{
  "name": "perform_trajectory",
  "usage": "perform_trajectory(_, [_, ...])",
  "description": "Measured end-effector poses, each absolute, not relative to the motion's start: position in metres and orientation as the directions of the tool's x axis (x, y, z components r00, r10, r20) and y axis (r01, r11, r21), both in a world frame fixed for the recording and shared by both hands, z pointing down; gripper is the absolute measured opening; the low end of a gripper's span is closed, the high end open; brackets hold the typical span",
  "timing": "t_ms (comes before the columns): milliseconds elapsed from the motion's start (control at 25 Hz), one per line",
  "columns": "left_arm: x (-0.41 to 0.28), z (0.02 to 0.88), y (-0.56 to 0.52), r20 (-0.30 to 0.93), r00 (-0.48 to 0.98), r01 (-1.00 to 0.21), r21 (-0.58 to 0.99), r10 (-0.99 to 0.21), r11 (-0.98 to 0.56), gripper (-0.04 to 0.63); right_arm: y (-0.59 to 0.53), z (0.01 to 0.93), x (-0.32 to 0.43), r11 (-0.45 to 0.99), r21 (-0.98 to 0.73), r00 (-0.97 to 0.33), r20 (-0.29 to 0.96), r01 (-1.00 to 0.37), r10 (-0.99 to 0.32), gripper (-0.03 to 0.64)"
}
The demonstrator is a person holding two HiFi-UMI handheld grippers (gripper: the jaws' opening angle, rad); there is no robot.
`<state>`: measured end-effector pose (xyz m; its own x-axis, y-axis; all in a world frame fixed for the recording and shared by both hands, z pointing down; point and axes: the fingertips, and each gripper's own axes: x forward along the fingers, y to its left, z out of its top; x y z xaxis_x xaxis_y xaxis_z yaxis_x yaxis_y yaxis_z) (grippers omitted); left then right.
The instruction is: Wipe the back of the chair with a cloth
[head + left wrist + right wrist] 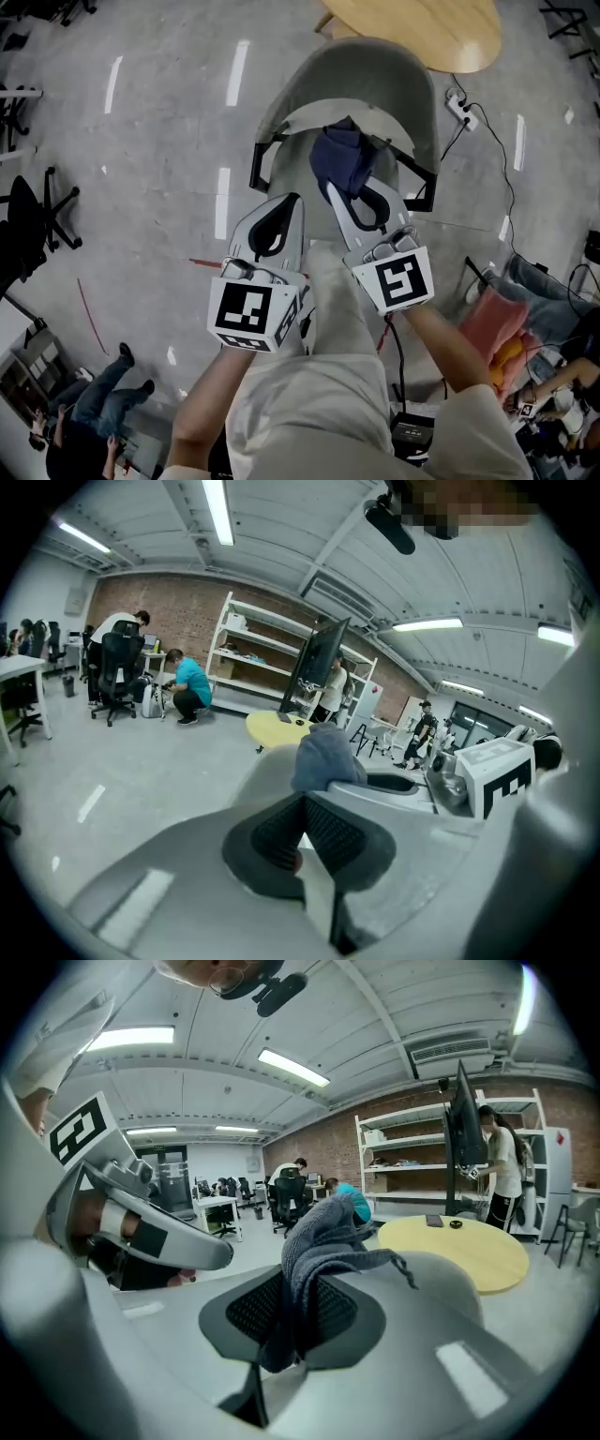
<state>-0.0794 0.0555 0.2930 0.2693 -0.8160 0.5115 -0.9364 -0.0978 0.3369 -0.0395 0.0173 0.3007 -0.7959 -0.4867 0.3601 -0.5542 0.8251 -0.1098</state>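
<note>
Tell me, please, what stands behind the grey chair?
A round wooden table stands behind the chair, with a power strip on the floor beside it. The chair's back covers part of the table's edge; its top hides whatever is underneath.

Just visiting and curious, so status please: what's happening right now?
Right gripper shut on cloth. Left gripper shut, empty. Cloth over chair, contact unclear. Nothing in the way.

The cloth (342,157) in the right gripper (351,192) hangs over the chair (375,80), left gripper (287,201) beside, table (427,28) beyond.
</note>
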Motion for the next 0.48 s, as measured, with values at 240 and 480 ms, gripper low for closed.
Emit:
perform_trajectory(240, [-0.083,0.328,0.045,0.519,0.255,-0.935,0.348,-0.816,-0.071,0.0,-0.004,0.333,-0.051,0.841,-0.084,-0.8,0.373,-0.535,-0.471,0.077])
perform_trajectory(480, [-0.094,0.342,0.03,0.51,0.227,-0.935,0.354,-0.83,-0.039,0.0,-0.032,0.36,-0.066,0.858,-0.065,-0.815,0.357,-0.509,-0.457,0.077])
